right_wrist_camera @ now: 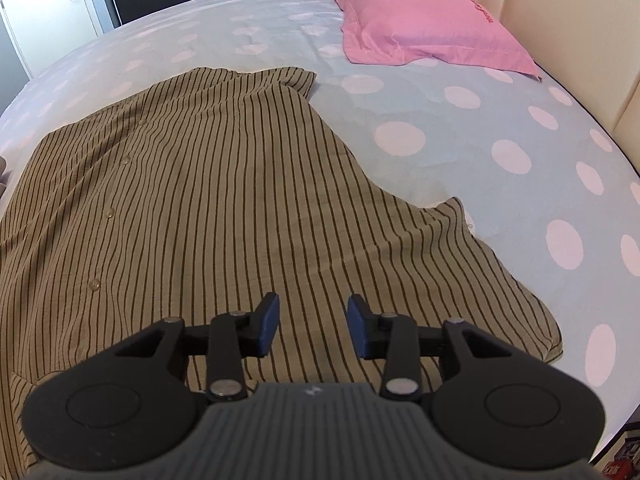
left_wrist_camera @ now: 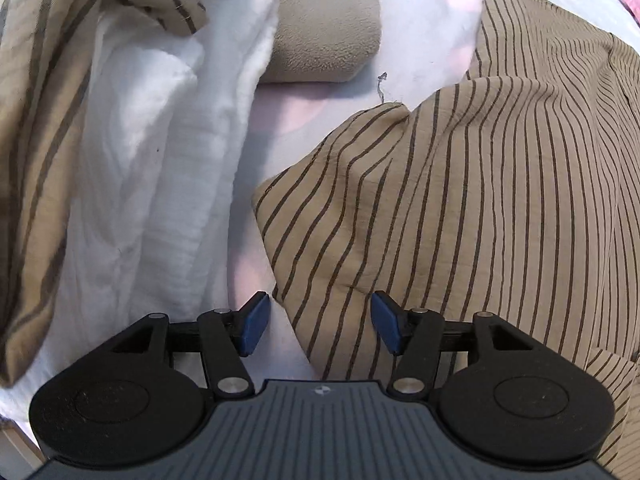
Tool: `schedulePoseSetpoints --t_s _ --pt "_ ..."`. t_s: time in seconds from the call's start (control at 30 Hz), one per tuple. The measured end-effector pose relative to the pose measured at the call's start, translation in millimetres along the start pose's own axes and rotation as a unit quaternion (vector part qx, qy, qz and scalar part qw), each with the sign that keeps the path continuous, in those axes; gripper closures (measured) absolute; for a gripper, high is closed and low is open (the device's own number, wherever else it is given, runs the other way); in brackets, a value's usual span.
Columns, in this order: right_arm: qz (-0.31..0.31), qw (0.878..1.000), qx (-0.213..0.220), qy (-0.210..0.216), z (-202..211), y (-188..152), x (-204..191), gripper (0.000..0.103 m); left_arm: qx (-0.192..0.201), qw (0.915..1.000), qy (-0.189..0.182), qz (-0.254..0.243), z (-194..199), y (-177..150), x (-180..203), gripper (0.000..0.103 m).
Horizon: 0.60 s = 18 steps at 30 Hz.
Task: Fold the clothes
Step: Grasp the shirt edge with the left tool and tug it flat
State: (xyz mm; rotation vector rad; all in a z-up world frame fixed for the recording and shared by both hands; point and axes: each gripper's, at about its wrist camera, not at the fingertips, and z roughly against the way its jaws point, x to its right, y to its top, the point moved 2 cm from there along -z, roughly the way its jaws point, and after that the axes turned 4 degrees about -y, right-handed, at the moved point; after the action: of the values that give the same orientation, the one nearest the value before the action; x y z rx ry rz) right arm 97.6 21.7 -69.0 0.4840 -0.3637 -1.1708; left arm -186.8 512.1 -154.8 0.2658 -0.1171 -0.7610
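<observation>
Hovering over the shirt with both tongs, jaws apart, nothing gripped. Left gripper sits above the shirt's near corner edge, left pad over bare sheet, right pad over striped cloth. Right gripper is over the shirt's lower part, both pads over fabric

Shirt: tan, thin dark stripes, crinkly light weave, spread mostly flat on the bed, edges wavy and slightly bunched. Row of clear buttons shows only in the right view, running diagonally up the left half

Left view only: white textured cloth, loosely folded, lying just left of the shirt with a strip of sheet between them; another tan striped piece draped over its left side, rumpled; folded beige fleece beyond, touching the white cloth's far end. Loose thread on the sheet near the shirt's fold

Right view only: sheet reads pale blue with big white dots; pink pillow at far right, well apart from the shirt; cream padded headboard behind it; white door and dark panels past the bed's far edge
</observation>
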Motion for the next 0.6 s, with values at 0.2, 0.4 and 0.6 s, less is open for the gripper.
schedulePoseSetpoints --t_s 0.2,0.4,0.6 --pt "0.009 1.000 0.002 0.002 1 -1 -5 0.062 0.054 0.9969 -0.024 -0.053 21 1 19 0.099" --pt "0.020 1.000 0.005 0.004 3 -2 -13 0.062 0.165 0.9664 -0.109 -0.164 69 -10 66 0.100" --pt "0.044 0.999 0.008 0.005 3 -4 -23 0.062 0.178 0.9174 -0.166 -0.315 81 -48 128 0.086"
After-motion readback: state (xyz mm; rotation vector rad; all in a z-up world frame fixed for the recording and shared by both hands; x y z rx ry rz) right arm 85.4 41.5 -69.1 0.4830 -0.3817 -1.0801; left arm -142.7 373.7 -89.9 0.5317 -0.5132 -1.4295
